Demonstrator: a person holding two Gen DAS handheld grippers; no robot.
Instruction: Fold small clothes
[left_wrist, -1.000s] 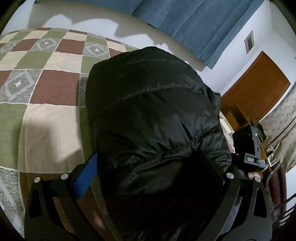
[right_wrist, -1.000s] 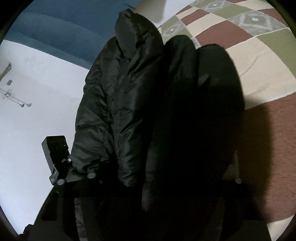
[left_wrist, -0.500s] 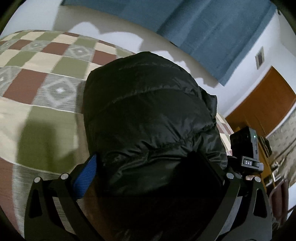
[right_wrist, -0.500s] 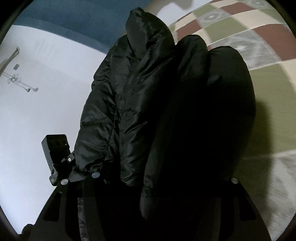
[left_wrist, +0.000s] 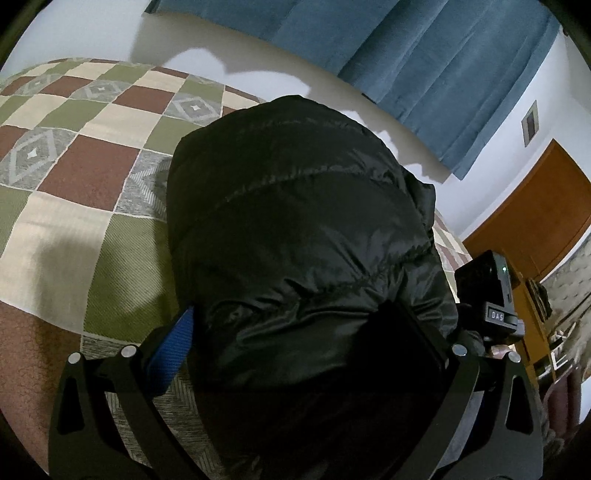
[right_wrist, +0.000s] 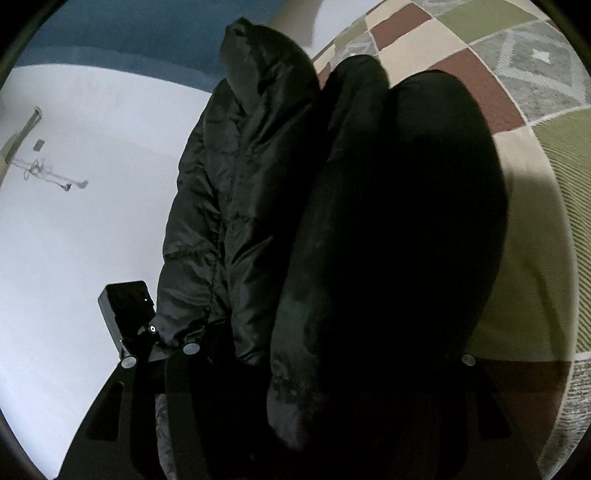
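Note:
A black quilted puffer jacket (left_wrist: 295, 236) fills the middle of the left wrist view, bunched and lifted above the checkered bedspread (left_wrist: 74, 155). My left gripper (left_wrist: 295, 354) is shut on the jacket's near edge; its blue pad (left_wrist: 173, 347) shows at the left and the fingertips are buried in fabric. In the right wrist view the same jacket (right_wrist: 332, 221) hangs in thick folds over my right gripper (right_wrist: 325, 369), which is shut on it with its fingers hidden. The other gripper's camera block shows in each view (left_wrist: 487, 291) (right_wrist: 125, 314).
The bedspread (right_wrist: 535, 92) has red, green, cream and grey squares. Blue curtains (left_wrist: 406, 55) hang behind the bed. A brown wooden door (left_wrist: 535, 218) and a dresser with clutter stand at the right. A white wall (right_wrist: 74, 221) is on the left.
Both grippers have carried the jacket along over the bedspread; the squares beneath have shifted and more curtain and wall show. Both grips on the jacket are unchanged.

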